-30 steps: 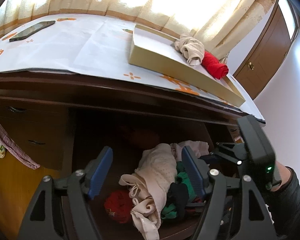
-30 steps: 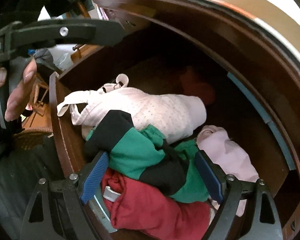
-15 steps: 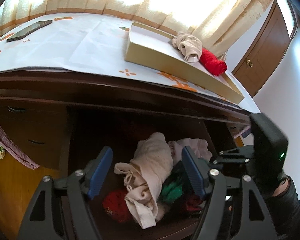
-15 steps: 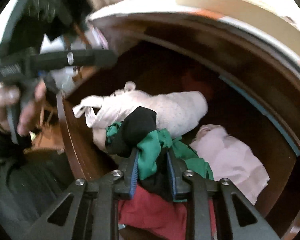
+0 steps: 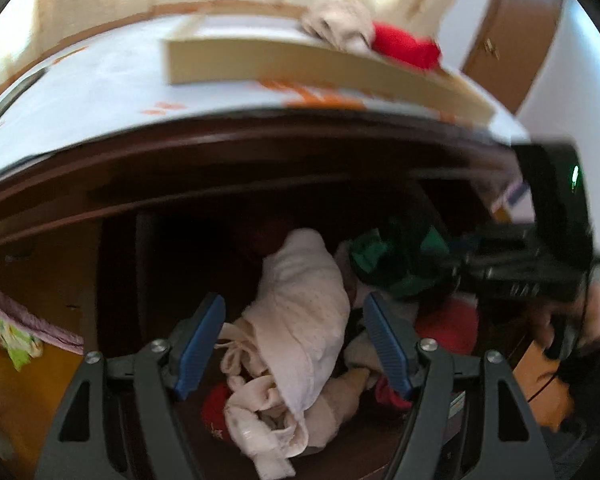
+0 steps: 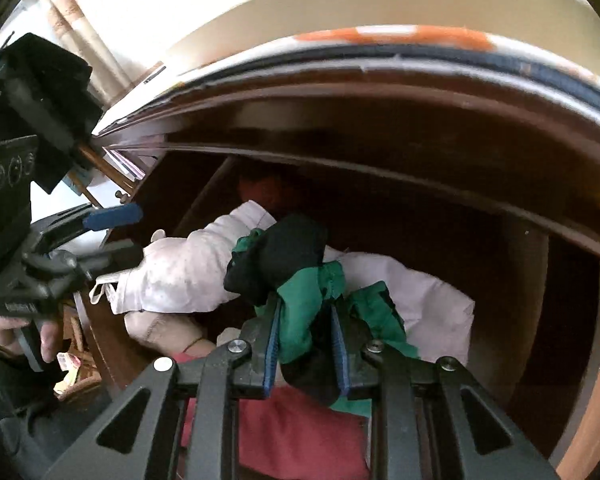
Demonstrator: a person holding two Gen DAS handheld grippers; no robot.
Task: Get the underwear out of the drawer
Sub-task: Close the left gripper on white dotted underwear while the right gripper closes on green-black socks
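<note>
Progress looked partial: two pieces, a beige one [image 5: 334, 26] and a red one [image 5: 406, 46], already lay in the shallow box [image 5: 300, 66] on the desk top, upper centre of the left wrist frame. Your right gripper [image 6: 305, 344] was clenched on the green-and-black underwear [image 6: 300, 280], pads pinching a bunched fold, lower centre of the right wrist frame. That piece looked raised off the heap but was over the drawer [image 6: 524, 300], not out of it yet. Your left gripper [image 5: 292, 344] stood released, jaws wide, nothing pressed between them; the pale dotted garment [image 5: 304, 304] showed in the gap but lay below in the drawer, untouched as far as the blur let you tell. Left to do, by my guess: carry the green piece up to the box, then clear the pale dotted one, the red garment [image 6: 296, 432] at bottom centre, the pinkish one [image 6: 432, 300] at centre right, and more beige bits beneath.
</note>
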